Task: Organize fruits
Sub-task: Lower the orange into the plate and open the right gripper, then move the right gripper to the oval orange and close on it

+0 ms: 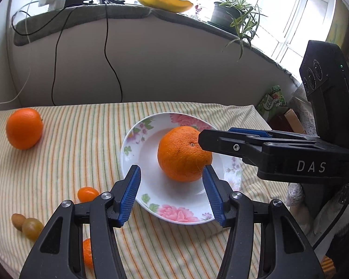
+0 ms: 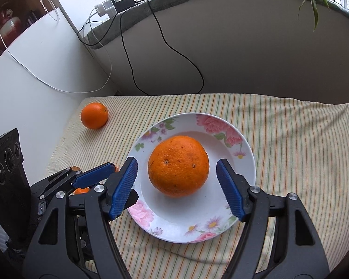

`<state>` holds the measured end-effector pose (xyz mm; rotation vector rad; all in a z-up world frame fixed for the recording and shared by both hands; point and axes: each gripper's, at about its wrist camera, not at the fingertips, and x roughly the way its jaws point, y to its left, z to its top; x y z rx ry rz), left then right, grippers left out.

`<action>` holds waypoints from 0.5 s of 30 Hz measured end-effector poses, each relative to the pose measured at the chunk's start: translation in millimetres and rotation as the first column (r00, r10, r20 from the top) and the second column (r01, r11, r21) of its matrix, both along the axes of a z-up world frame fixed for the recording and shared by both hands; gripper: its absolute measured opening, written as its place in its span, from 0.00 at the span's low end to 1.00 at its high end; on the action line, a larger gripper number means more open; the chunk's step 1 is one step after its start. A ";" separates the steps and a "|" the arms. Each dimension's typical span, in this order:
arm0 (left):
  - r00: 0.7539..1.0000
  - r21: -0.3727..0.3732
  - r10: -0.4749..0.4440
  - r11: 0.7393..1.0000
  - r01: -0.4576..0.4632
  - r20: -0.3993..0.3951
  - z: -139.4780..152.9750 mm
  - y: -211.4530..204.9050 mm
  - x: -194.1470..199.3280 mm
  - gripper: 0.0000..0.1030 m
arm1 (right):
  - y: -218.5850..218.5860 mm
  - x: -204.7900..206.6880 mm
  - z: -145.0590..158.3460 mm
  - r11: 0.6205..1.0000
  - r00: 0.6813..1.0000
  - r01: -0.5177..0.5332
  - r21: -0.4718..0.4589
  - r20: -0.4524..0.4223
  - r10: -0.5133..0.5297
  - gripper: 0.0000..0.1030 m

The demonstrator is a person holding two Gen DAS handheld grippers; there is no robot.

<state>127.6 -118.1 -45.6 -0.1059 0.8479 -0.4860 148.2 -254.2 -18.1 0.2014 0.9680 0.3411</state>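
The big orange (image 2: 178,166) rests mid-frame on the plate (image 2: 244,162); right gripper (image 2: 176,186) jaws gape clear, apparently just released; left gripper (image 1: 172,195) jaws open, empty.

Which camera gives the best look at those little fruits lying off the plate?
The left wrist view: the small fruits lie in the open on the striped cloth. The right wrist view shows only orange slivers behind the left gripper.

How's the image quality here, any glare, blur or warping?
Left wrist view: windows blown out, windowsill bowed by fisheye, orange on the plate sharp. Right wrist view: soft daylight, faint shadow under that orange, dark corners.
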 end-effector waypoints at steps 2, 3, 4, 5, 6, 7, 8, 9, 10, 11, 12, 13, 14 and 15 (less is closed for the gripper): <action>1.000 0.002 0.005 1.000 -0.005 0.010 2.3 6.3 -2.1 0.53 | 5.8 -2.8 3.6 1.000 1.000 -0.004 -0.020 0.021 0.004 0.71; 1.000 0.006 0.011 1.000 -0.011 0.015 3.4 9.2 -3.0 0.53 | 9.1 -4.0 5.2 1.000 0.999 -0.007 -0.029 0.031 0.008 0.71; 1.000 0.008 0.018 1.000 -0.018 0.019 4.6 13.0 -3.5 0.53 | 12.5 -4.5 6.6 0.999 0.999 -0.012 -0.039 0.038 0.013 0.71; 0.999 0.007 0.024 1.000 -0.024 0.022 5.9 16.5 -3.8 0.53 | 16.0 -5.0 8.4 0.999 0.999 -0.013 -0.051 0.046 0.015 0.71; 0.999 0.007 0.029 1.000 -0.029 0.026 7.2 19.9 -4.3 0.53 | 19.1 -5.4 10.0 0.998 0.998 -0.014 -0.059 0.055 0.017 0.71; 0.999 0.007 0.035 0.999 -0.035 0.031 8.1 21.3 -4.4 0.53 | 22.3 -5.2 11.6 0.998 0.998 -0.016 -0.066 0.063 0.020 0.71; 0.999 0.009 0.040 0.999 -0.040 0.036 9.5 25.3 -5.1 0.53 | 25.5 -4.9 13.1 0.997 0.997 -0.018 -0.071 0.069 0.023 0.71; 0.998 0.012 0.046 0.999 -0.046 0.041 10.5 28.6 -5.9 0.53 | 28.5 -4.5 14.7 0.997 0.997 -0.023 -0.073 0.075 0.029 0.71; 0.998 0.017 0.051 0.999 -0.052 0.045 11.4 31.4 -6.0 0.53 | 31.6 -4.0 16.2 0.996 0.996 -0.027 -0.080 0.080 0.034 0.71; 0.997 0.019 0.057 0.998 -0.058 0.049 12.4 35.2 -6.3 0.53 | 34.9 -3.7 17.8 0.995 0.996 -0.026 -0.093 0.087 0.034 0.71; 0.997 0.021 0.064 0.998 -0.065 0.052 13.2 38.9 -6.8 0.53 | 38.3 -3.3 19.4 0.994 0.995 -0.022 -0.111 0.096 0.033 0.71; 0.996 0.019 0.072 0.997 -0.073 0.053 14.1 42.8 -6.8 0.53 | 41.6 -2.6 21.0 0.991 0.994 -0.014 -0.131 0.104 0.027 0.71; 0.995 0.016 0.079 0.997 -0.080 0.056 15.2 46.8 -7.1 0.53 | 44.9 -1.6 22.1 0.989 0.994 -0.007 -0.146 0.108 0.023 0.71; 0.994 0.014 0.086 0.996 -0.087 0.061 16.2 52.0 -8.2 0.53 | 47.2 -0.7 22.8 0.988 0.994 -0.002 -0.155 0.108 0.019 0.71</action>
